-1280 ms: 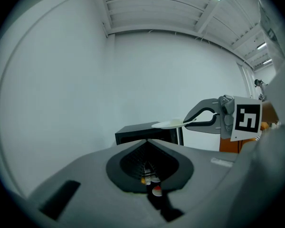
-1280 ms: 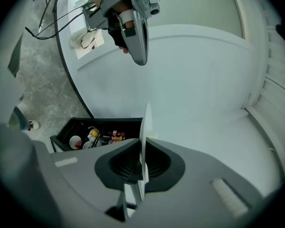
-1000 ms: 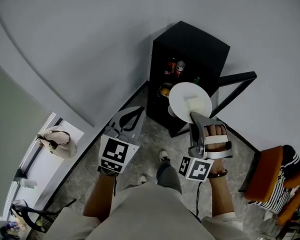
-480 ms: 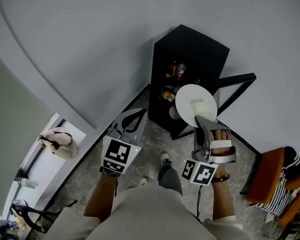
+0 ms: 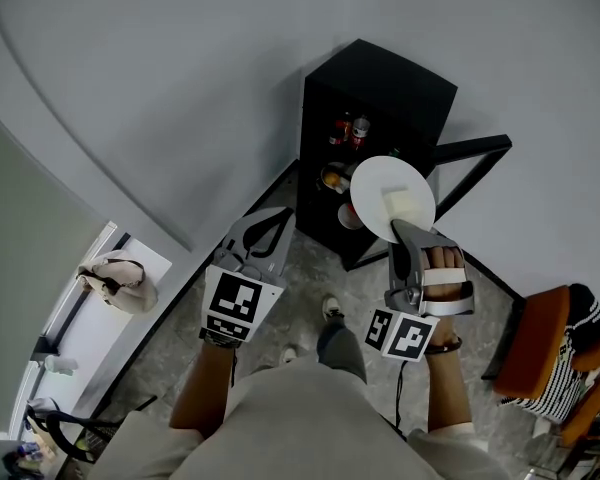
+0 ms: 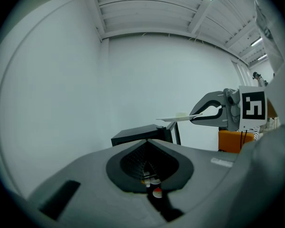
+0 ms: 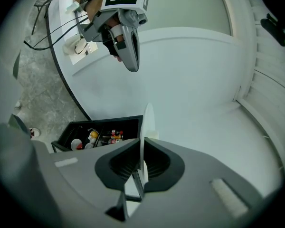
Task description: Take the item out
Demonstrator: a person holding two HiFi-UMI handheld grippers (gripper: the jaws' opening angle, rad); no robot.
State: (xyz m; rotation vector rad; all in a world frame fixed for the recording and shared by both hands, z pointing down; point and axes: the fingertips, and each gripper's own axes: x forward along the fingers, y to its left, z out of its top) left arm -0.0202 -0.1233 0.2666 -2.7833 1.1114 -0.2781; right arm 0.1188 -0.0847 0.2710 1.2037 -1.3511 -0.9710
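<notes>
Right gripper view: the right gripper [image 7: 140, 175] pinches the rim of a thin, round, smooth white plate [image 7: 147, 122], seen edge-on; a pale block [image 5: 405, 206] lies on it, material unclear; the left gripper [image 6: 149, 175] is closed on nothing; the plate hangs just outside the open black cabinet [image 5: 380, 93], whose small contents blur.

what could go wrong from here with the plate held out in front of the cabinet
1. The right gripper clamps the white plate only at its rim, so the plate may pivot or slip out of the jaws.
2. The pale block lies loose on the plate; a tilt could slide it off onto the floor.
3. The cabinet's open door stands close beside the plate, and a sideways swing might knock against it.
</notes>
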